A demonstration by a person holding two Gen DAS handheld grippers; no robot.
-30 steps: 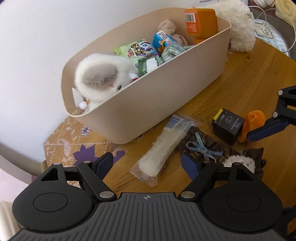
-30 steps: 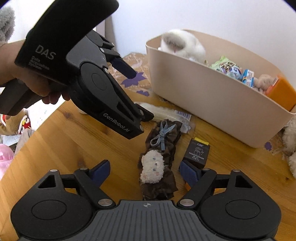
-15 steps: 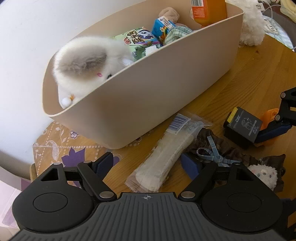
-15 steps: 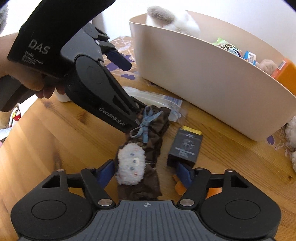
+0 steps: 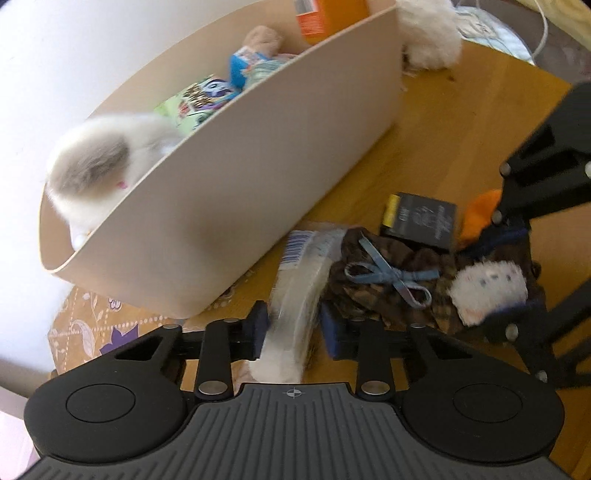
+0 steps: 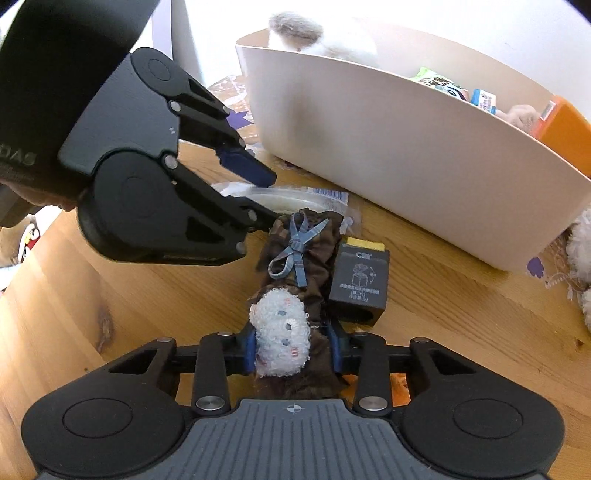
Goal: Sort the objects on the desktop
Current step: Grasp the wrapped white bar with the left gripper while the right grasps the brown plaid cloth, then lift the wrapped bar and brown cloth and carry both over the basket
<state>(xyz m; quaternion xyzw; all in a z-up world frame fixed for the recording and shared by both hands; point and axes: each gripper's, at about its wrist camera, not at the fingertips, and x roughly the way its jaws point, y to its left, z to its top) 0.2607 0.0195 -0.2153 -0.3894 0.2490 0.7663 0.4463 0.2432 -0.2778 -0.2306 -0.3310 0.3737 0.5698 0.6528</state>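
A white stick-shaped snack in a clear wrapper (image 5: 295, 291) lies on the wooden table in front of the beige bin (image 5: 258, 147). My left gripper (image 5: 293, 330) has closed on its near end; it also shows in the right wrist view (image 6: 255, 195). A brown fabric piece with a blue bow and a white fuzzy ball (image 6: 295, 280) lies beside the snack. My right gripper (image 6: 293, 349) is shut on the fuzzy end of it. A small black box (image 6: 360, 280) sits just right of the fabric.
The bin (image 6: 406, 158) holds a white plush toy (image 5: 99, 162), snack packets (image 5: 199, 96) and an orange box (image 5: 325, 14). An orange object (image 5: 476, 214) lies behind the black box (image 5: 421, 221). A white plush (image 5: 428, 33) sits beyond the bin. A patterned mat (image 5: 92, 325) lies under the bin.
Both grippers have moved forward and down and closed: the left onto the wrapped snack, the right onto the brown fabric piece.
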